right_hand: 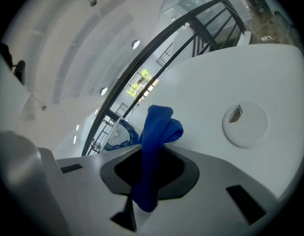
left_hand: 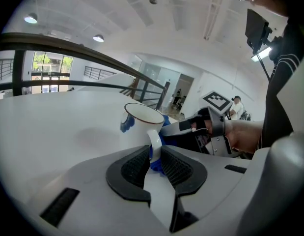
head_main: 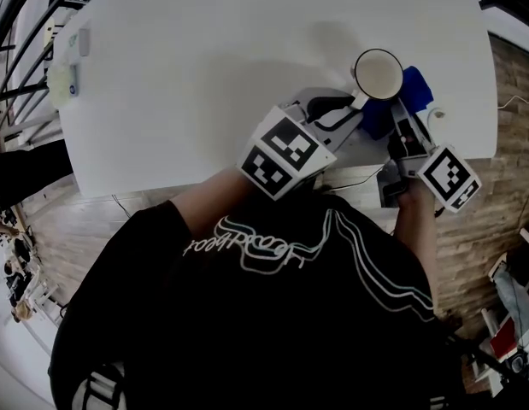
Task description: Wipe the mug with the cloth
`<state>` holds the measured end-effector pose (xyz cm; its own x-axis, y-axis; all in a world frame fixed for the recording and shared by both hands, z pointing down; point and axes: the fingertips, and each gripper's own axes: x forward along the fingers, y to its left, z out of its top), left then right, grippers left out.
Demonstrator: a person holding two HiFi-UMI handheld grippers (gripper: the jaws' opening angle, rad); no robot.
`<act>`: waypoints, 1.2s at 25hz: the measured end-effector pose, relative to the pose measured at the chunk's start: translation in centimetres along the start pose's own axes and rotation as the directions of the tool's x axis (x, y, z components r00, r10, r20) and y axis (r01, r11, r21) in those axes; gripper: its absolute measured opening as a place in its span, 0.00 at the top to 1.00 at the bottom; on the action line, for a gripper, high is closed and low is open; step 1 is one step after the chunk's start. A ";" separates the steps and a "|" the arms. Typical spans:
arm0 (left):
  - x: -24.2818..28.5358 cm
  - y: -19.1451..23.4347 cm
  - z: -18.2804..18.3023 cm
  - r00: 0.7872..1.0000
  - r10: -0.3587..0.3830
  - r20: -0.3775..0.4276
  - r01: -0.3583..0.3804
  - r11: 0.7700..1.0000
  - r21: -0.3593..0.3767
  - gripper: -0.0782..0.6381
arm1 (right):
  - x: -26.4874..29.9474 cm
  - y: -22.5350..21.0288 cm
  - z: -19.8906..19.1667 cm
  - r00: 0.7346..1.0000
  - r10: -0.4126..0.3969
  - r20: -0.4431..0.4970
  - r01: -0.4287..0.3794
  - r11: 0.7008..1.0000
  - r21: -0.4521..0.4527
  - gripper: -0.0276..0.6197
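Just one mug, handle tight in left tongs; one cloth tight in right tongs.

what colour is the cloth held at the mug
Solid blue, no pattern. The cloth shows best in the right gripper view.

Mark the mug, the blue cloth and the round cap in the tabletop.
mug (head_main: 378,75): head view, on its white inside.
blue cloth (right_hand: 159,127): right gripper view, on the folded upper end.
round cap (right_hand: 244,127): right gripper view, on its flat top.
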<state>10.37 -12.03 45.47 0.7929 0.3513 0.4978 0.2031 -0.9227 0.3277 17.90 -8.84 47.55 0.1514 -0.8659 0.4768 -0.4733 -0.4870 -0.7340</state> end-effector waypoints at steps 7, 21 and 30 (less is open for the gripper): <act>-0.2 0.1 -0.1 1.000 0.014 -0.010 -0.013 1.000 0.013 0.78 | -0.6 0.6 0.4 0.999 0.024 -0.042 -0.026 0.998 -0.058 0.87; 0.0 -0.1 1.5 0.979 0.195 -0.066 -0.182 0.969 0.168 0.79 | -5.1 2.3 5.2 0.949 0.285 -0.132 -0.300 0.948 -0.103 0.86; -1.5 0.8 0.9 0.961 0.259 -0.094 -0.244 0.959 0.142 0.79 | -4.6 3.3 5.2 0.900 0.399 -0.175 -0.410 0.912 -0.029 0.86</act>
<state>9.85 -13.40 44.29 0.7610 0.1140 0.6386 0.0830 -0.9935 0.0785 20.18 -7.04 40.43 -0.2046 -0.9536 0.2208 -0.5189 -0.0856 -0.8505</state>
